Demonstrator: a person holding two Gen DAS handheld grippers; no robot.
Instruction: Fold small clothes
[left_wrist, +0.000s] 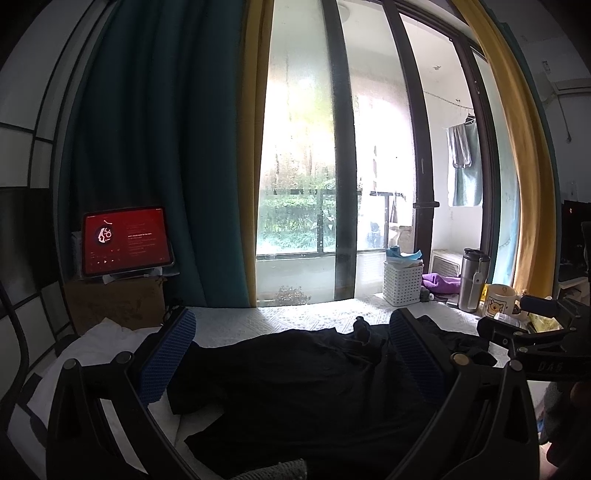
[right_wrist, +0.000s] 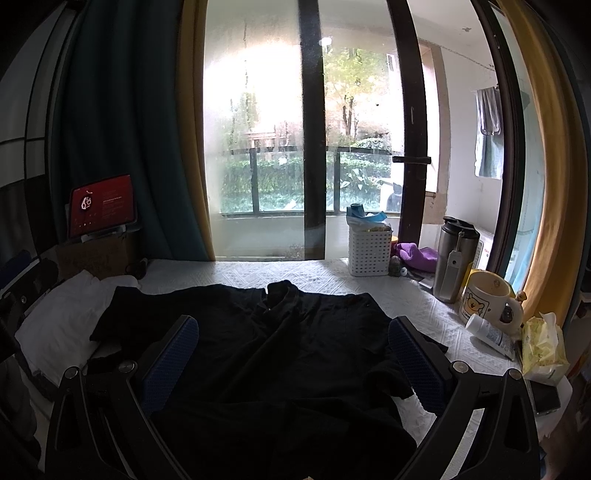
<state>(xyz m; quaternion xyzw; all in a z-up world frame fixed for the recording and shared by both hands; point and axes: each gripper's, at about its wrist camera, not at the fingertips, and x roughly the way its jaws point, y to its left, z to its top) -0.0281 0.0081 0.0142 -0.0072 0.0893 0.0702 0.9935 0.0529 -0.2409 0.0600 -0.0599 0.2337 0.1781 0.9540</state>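
A black garment (right_wrist: 280, 354) lies spread and wrinkled on the white patterned table cover (right_wrist: 295, 275), its collar toward the window. In the left wrist view the same black garment (left_wrist: 295, 387) fills the near table. My left gripper (left_wrist: 291, 332) hovers open just above it, blue pads wide apart, nothing between them. My right gripper (right_wrist: 291, 343) is open too, low over the garment's middle, holding nothing. The right gripper's black body (left_wrist: 535, 339) shows at the right edge of the left wrist view.
A white cloth (right_wrist: 62, 317) lies at the left. A tablet (right_wrist: 103, 206) with a red screen stands on a cardboard box. At the right stand a white basket (right_wrist: 369, 251), steel flask (right_wrist: 454, 258), bear mug (right_wrist: 487, 302), tube (right_wrist: 491, 336), tissue pack (right_wrist: 543, 343) and purple cloth (right_wrist: 421, 256).
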